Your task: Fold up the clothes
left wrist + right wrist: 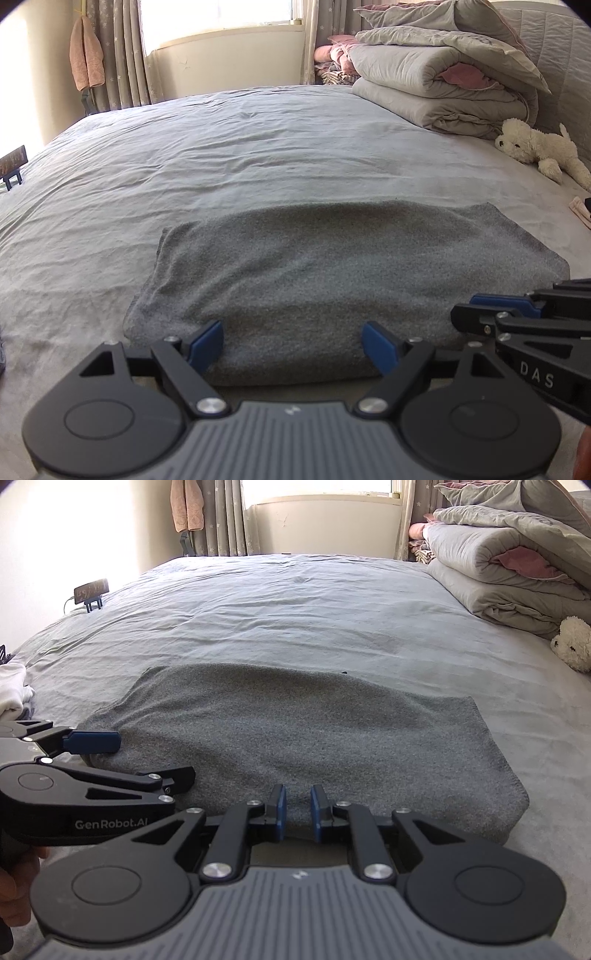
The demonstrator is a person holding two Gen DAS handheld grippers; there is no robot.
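A gray sweater [332, 280], folded flat and fuzzy, lies on the bed [184, 166] in the lower middle. The left gripper [293, 343] is wide apart over its near edge. The right gripper [297, 808] is nearly closed with a small gap, and whether it pinches the cloth I cannot tell.

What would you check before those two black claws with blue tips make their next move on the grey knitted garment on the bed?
1. Grey knitted garment lies flat, folded: ok.
2. Left gripper spread wide at the near edge: ok.
3. Right gripper gripping cloth: cannot tell; narrow gap, near edge between its pads.
4. Grippers apart, not touching: ok.
5. Grey bedsheet beyond bare for folding: ok.
6. White plush dog clear of the garment: ok.
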